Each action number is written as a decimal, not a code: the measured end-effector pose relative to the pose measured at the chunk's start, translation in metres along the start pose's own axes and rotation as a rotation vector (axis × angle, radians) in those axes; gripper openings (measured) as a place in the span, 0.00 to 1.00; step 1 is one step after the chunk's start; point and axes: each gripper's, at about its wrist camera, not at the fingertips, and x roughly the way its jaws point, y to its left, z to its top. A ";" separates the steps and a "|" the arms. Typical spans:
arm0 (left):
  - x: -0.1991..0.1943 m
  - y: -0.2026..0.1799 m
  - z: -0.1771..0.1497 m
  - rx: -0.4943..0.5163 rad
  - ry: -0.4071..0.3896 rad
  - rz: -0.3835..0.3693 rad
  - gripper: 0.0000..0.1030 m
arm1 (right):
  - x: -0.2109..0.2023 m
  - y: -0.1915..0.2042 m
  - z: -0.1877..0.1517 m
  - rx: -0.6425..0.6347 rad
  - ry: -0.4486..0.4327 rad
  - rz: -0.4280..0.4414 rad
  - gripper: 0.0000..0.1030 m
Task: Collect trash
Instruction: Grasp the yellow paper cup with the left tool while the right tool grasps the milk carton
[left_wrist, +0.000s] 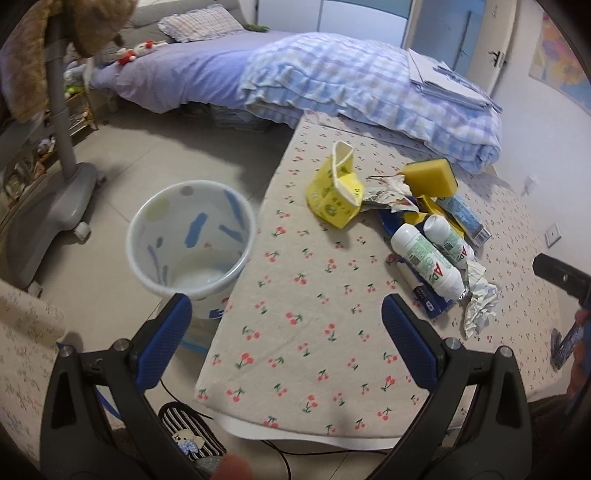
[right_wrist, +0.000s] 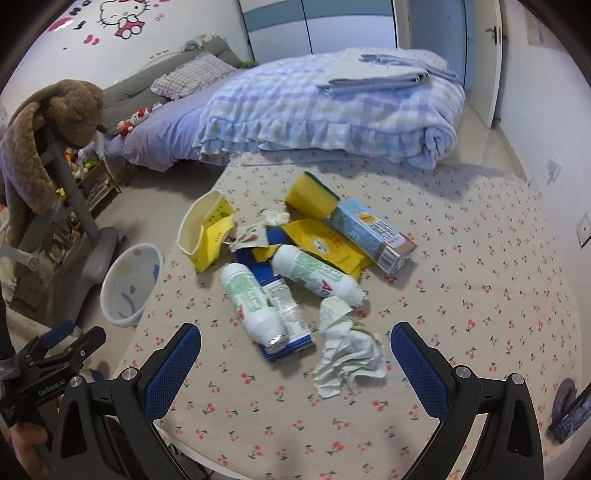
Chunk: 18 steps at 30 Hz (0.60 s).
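On the cherry-print worktop (right_wrist: 480, 295) the trash lies in one heap, with the bin (left_wrist: 190, 236) on the floor off its left edge. The right gripper (right_wrist: 295, 354), jaws apart and empty, is nearest the crumpled paper (right_wrist: 347, 354), which lies just ahead between them. The left gripper (left_wrist: 286, 325), jaws also apart, sits nearer the bin.

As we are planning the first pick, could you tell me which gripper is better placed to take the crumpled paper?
Probably the right gripper: open, with the crumpled paper directly ahead; the left gripper faces bare tablecloth.

Cherry-print table (right_wrist: 461, 295) carries bottles (right_wrist: 317, 275), cartons (right_wrist: 373, 229), sponge (right_wrist: 312, 195), crumpled paper (right_wrist: 347, 354).
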 end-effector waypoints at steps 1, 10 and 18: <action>0.003 -0.003 0.004 0.010 0.013 -0.001 0.99 | 0.004 -0.009 0.006 -0.001 0.019 -0.002 1.00; 0.065 -0.016 0.042 -0.031 0.201 -0.085 0.94 | 0.058 -0.073 0.033 0.147 0.086 0.011 1.00; 0.107 -0.034 0.074 -0.092 0.199 -0.181 0.90 | 0.117 -0.107 0.065 0.249 0.181 0.037 1.00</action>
